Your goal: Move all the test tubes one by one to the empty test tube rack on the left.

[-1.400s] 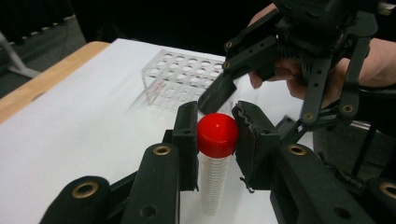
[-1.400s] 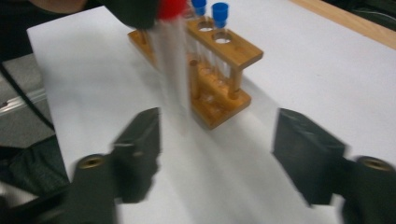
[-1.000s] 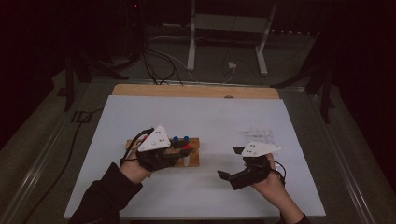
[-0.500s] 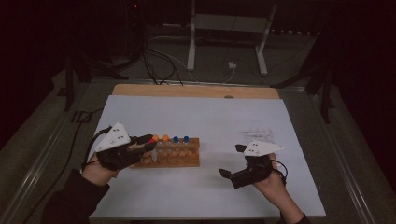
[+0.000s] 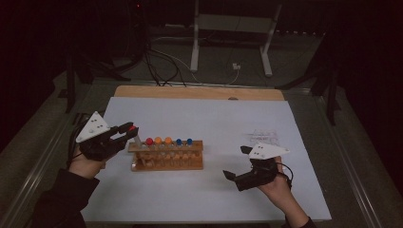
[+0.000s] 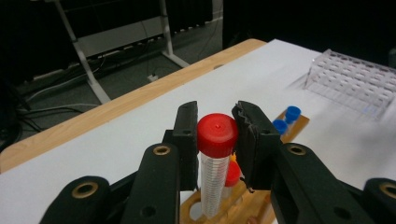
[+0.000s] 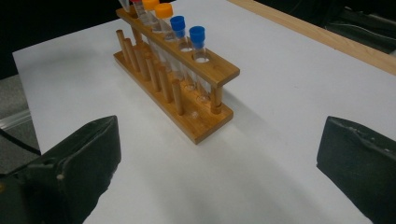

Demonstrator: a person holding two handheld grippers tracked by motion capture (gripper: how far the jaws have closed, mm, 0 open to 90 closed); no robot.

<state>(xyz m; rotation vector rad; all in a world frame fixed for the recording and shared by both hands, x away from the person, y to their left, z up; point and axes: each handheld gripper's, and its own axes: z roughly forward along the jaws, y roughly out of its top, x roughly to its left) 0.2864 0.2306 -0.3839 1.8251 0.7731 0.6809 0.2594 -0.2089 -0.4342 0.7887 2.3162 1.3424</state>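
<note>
High view: your left gripper (image 5: 127,131) clamps red-capped tube (image 5: 135,134) at rack (image 5: 167,156) left end; right gripper (image 5: 236,163) gapes wide, near-right of rack, well apart.

Left gripper view: jaws pinch red cap (image 6: 217,134); graduation marks on tube, unreadable.

Right gripper view: jaws wide, nothing between; orange caps (image 7: 157,7), blue caps (image 7: 187,25) in rack. No readable writing.

The wooden rack (image 5: 167,155) with its capped tubes (image 5: 168,141) blocks the middle left of the table (image 5: 209,118). The clear rack (image 5: 264,137) stands at the far right. Between them, and along the near edge, the white surface lies open.
</note>
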